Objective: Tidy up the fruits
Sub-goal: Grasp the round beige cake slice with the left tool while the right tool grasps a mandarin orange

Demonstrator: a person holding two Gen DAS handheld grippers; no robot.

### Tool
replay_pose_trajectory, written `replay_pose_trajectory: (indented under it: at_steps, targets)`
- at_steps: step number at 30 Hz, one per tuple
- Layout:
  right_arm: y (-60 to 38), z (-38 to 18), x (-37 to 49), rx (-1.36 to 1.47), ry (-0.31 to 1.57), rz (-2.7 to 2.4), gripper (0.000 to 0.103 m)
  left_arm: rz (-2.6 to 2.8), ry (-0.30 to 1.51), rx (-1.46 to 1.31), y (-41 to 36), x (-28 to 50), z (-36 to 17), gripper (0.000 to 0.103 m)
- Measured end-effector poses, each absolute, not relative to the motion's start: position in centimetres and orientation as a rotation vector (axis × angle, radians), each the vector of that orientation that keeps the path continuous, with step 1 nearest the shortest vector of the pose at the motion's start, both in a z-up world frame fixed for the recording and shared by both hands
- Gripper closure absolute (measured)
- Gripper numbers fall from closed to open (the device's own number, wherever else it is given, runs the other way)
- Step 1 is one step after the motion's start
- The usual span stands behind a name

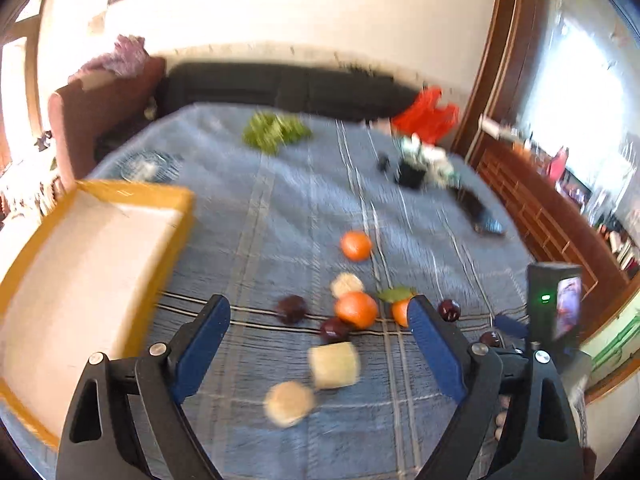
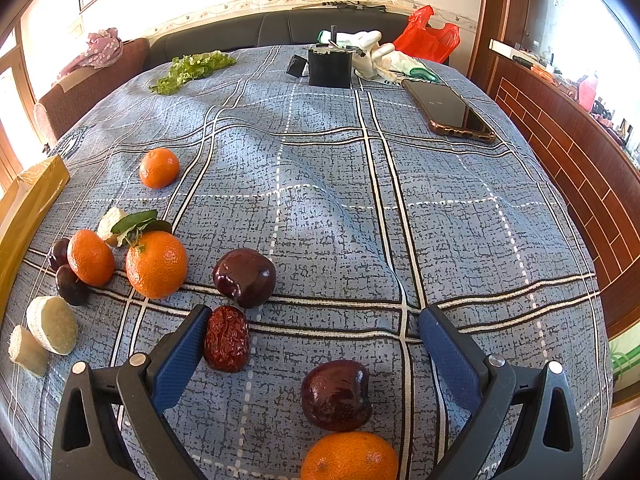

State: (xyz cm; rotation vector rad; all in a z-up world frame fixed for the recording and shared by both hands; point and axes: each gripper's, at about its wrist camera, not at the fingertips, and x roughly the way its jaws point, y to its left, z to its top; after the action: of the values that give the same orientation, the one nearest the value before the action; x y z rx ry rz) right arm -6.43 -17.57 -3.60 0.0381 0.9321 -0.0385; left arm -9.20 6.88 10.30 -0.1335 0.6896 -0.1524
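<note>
Orange-walled and white inside, the tray (image 1: 80,264) at the left of the bench (image 2: 320,184) looks empty in the left wrist view, though blur hides part of its floor, so sorting is judged barely begun. Every fruit that can be seen lies loose on the blue checked cloth: four tangerines, one (image 2: 159,168) apart from the rest, two (image 2: 156,264) beside the tray end, one (image 2: 348,458) at the near edge; dark plums, of which one (image 2: 245,278) sits mid-cloth and another (image 2: 336,394) lies between the right tool's jaws; a wrinkled date (image 2: 226,338) touching that tool's left pad; and pale chunks (image 2: 54,328) near the tray. The right tool (image 2: 316,344) is spread wide, gripping nothing. The left tool (image 1: 320,320) is likewise released and empty, held above the fruit cluster. Lettuce (image 2: 192,68) and a phone (image 2: 452,114) lie far back, untouched. All gathering is left to be done
</note>
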Motion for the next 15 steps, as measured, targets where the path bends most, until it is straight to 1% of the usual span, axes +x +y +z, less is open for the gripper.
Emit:
replay_pose_trajectory:
  at_steps: [5,7,12,14,15]
  targets:
    - [-17.9,-3.6,-6.6,0.031,0.957,-0.012,0.000,-0.006,0.559,-0.146,12.6,-12.1,12.0,0.013]
    - [-17.8,-3.6,-6.3,0.025,0.991,-0.010,0.000,0.050,0.577,-0.119,13.9,-12.0,11.8,0.013]
    - [-17.5,-3.4,-5.9,0.025,1.010,-0.029,0.000,-0.006,0.626,-0.158,15.7,-12.9,10.9,0.013]
    - [-17.7,-3.1,-6.2,0.037,1.025,-0.024,0.003,-0.034,0.639,-0.164,15.7,-13.1,10.6,0.013]
    - [-18.1,-2.4,-6.8,0.069,1.009,-0.017,0.011,-0.049,0.639,-0.171,15.8,-13.3,10.6,0.013]
